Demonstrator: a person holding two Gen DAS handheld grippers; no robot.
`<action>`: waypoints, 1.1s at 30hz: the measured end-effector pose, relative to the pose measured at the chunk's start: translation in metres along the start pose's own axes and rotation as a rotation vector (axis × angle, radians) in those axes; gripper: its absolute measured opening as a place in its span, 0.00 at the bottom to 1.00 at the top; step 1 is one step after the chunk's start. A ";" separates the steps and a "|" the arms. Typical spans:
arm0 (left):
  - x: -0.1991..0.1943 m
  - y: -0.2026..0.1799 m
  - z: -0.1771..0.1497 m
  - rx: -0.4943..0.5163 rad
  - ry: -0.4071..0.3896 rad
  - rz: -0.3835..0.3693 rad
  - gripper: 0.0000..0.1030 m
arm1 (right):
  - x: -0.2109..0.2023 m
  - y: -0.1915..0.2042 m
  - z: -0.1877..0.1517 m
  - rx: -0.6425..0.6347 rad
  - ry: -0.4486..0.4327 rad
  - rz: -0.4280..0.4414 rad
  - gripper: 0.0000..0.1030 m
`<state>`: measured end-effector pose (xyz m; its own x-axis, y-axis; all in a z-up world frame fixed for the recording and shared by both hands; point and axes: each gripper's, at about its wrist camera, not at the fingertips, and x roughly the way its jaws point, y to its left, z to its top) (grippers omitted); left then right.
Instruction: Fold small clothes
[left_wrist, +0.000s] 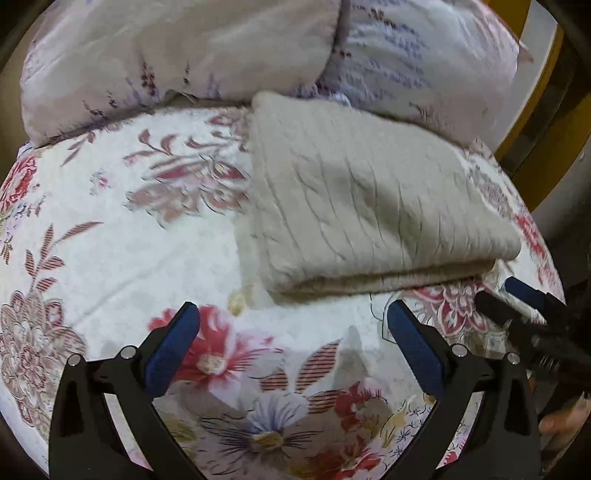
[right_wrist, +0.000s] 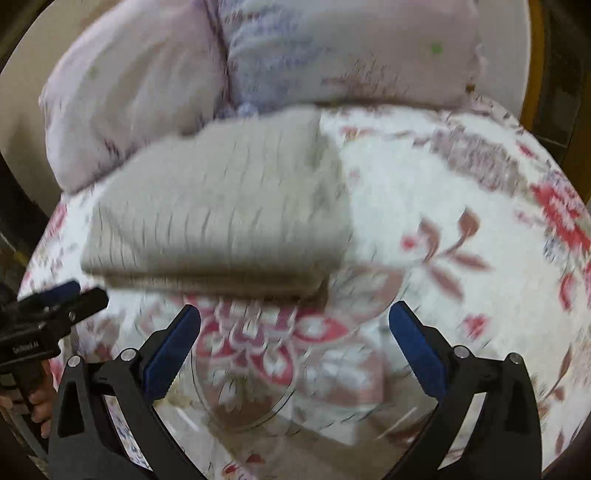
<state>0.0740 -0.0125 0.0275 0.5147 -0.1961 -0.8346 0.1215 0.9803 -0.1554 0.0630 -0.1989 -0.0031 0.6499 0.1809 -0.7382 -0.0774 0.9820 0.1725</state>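
A beige ribbed knit garment (left_wrist: 369, 206) lies folded into a thick rectangle on the floral bedsheet (left_wrist: 110, 236). In the right wrist view the garment (right_wrist: 221, 218) sits left of centre, blurred. My left gripper (left_wrist: 293, 321) is open and empty, just short of the garment's near folded edge. My right gripper (right_wrist: 294, 321) is open and empty, also just short of that edge. The right gripper shows at the right edge of the left wrist view (left_wrist: 517, 299), and the left gripper at the left edge of the right wrist view (right_wrist: 74, 291).
Two pale floral pillows (left_wrist: 177, 62) lie behind the garment at the head of the bed, also seen in the right wrist view (right_wrist: 155, 85). A yellow-brown bed frame (left_wrist: 535, 92) runs along the far right. The bedsheet (right_wrist: 461, 229) extends to the right of the garment.
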 end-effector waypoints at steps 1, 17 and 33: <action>0.006 -0.002 -0.002 0.003 0.017 0.009 0.98 | 0.006 0.006 0.000 -0.017 0.016 -0.015 0.99; 0.012 -0.016 -0.019 0.122 -0.064 0.126 0.98 | 0.013 0.016 -0.004 -0.095 0.013 -0.096 0.99; 0.012 -0.017 -0.019 0.121 -0.065 0.128 0.98 | 0.013 0.016 -0.004 -0.093 0.012 -0.098 0.99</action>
<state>0.0621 -0.0309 0.0097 0.5856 -0.0750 -0.8071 0.1506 0.9884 0.0174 0.0672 -0.1804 -0.0129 0.6490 0.0837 -0.7562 -0.0837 0.9958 0.0384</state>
